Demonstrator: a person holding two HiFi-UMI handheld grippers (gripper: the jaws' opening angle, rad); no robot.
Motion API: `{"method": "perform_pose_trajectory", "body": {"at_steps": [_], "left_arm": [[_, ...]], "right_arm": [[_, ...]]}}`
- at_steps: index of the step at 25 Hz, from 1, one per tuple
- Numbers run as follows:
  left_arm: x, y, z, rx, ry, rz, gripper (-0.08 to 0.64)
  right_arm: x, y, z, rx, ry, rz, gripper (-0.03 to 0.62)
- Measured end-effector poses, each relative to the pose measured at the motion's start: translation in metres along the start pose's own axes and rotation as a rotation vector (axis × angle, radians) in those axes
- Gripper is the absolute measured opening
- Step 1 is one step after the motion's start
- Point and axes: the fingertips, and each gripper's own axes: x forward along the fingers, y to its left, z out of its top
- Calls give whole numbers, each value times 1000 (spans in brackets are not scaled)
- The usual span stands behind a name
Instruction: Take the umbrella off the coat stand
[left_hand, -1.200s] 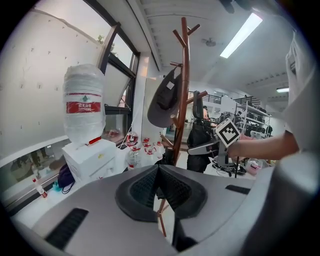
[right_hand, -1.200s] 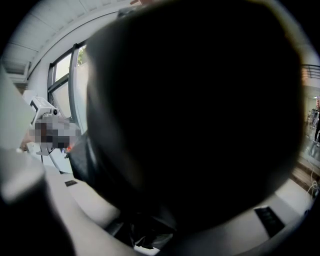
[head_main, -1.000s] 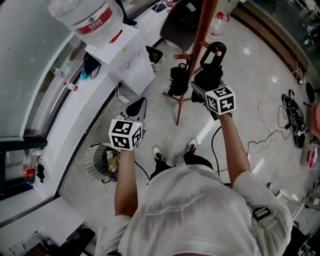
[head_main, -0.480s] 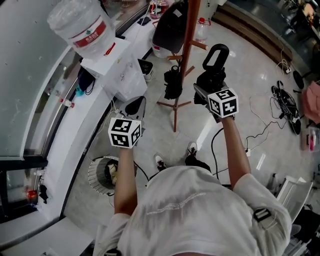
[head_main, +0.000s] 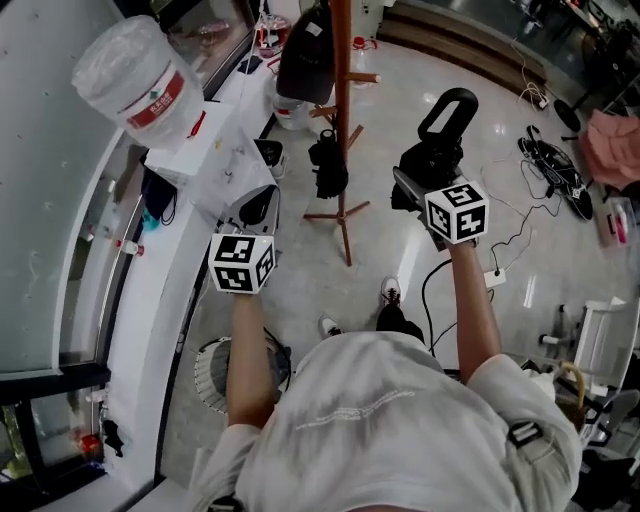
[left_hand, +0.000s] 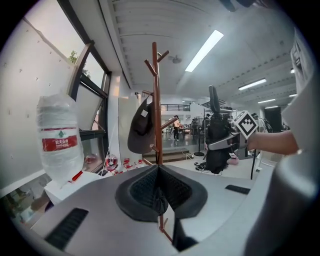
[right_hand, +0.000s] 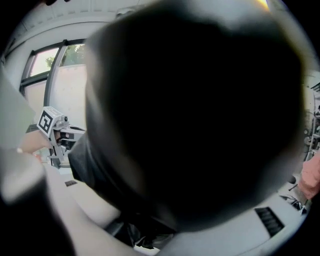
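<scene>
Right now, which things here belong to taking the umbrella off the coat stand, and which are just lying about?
For the job: umbrella, gripped in the right claw; coat stand.
Lying about: cap on the stand, water bottle, wire wastebasket, floor cables.

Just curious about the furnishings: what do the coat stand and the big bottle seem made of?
Coat stand: probably wood, reddish-brown, with a smooth stained finish and angled pegs. Bottle: likely clear plastic; light passes through its crinkled wall, and a red label wraps around it.
</scene>
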Motion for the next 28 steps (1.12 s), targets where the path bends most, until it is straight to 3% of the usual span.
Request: {"method": "perform_pose_trajectory", "body": {"at_steps": [12, 21, 28], "left_arm": [[10, -56, 33, 58, -94, -138, 14], [8, -95, 51, 57, -132, -216, 14], [2, -101, 58, 68, -142, -224, 14]], "right_arm": [[-122, -3, -12, 21, -22, -192, 288], [-170, 3, -21, 48, -30, -239, 290], [-176, 7, -15, 44, -56, -243, 288]]}}
